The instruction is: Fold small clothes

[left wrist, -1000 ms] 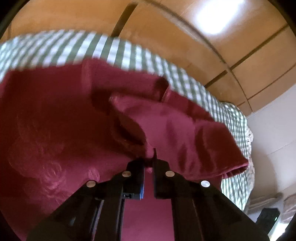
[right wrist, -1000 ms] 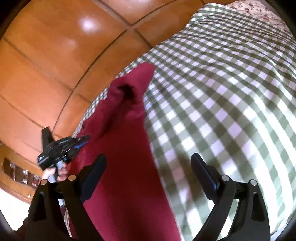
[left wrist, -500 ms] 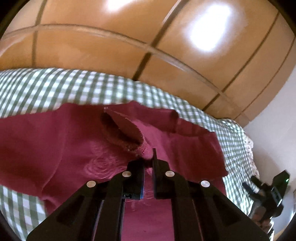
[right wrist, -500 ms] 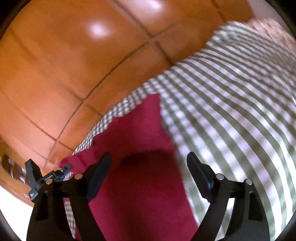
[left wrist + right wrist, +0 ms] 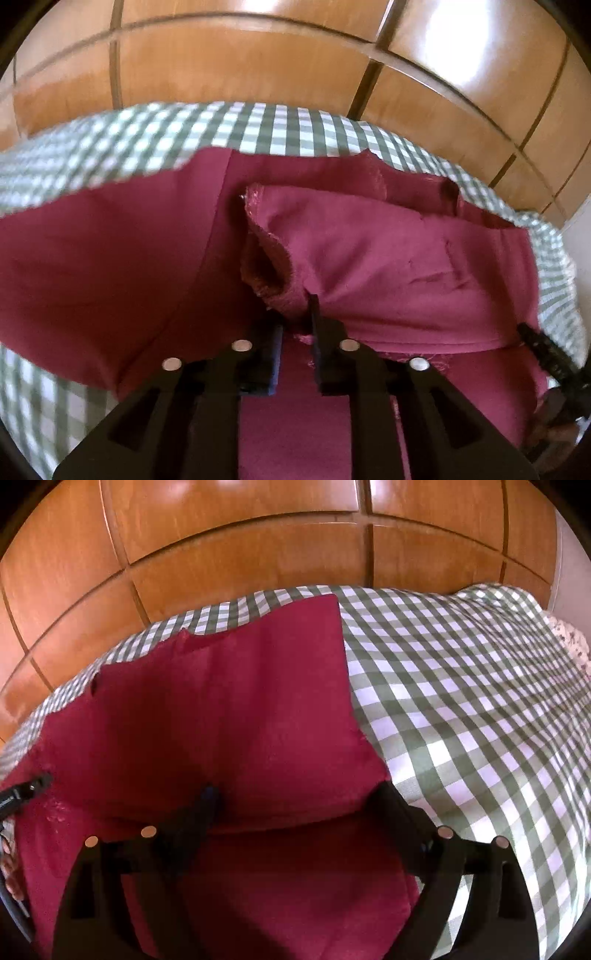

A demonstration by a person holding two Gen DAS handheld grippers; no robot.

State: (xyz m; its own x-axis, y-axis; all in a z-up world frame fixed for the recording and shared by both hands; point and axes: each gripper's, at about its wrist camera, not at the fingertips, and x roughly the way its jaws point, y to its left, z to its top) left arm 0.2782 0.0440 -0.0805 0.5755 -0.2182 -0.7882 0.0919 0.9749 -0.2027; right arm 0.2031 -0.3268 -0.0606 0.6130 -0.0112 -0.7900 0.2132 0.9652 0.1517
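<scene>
Over checked bedcover (image 5: 461,709), left tongs (image 5: 297,325) pinch garment (image 5: 369,258) hem.

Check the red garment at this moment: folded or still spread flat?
Partly folded. The red garment has one layer doubled over its lower part on the checked bedcover; the left gripper pinches its edge.

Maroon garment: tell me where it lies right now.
The maroon garment lies on the green checked bedspread, left in the right wrist view, below the wooden panels; the left claw pinches its folded edge.
</scene>
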